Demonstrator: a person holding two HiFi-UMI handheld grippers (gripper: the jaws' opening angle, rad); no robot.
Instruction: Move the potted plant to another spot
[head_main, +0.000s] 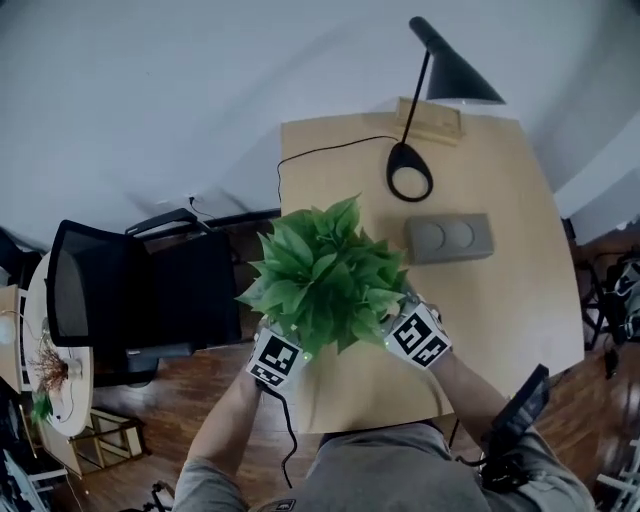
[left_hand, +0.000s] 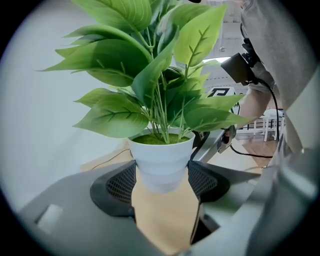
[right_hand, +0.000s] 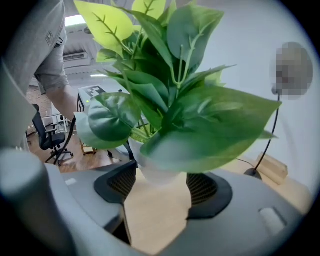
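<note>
Wooden desk (head_main: 505, 300): left gripper (left_hand: 162, 181), right gripper (right_hand: 159, 184) clamp potted plant (head_main: 325, 275); lamp (head_main: 455, 75), grey box (head_main: 449, 238) beyond.

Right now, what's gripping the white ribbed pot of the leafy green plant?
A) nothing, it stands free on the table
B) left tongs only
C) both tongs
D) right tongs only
C: each gripper view shows the white ribbed pot pinched between black mesh pads, in the left tongs and the right tongs alike.
</note>
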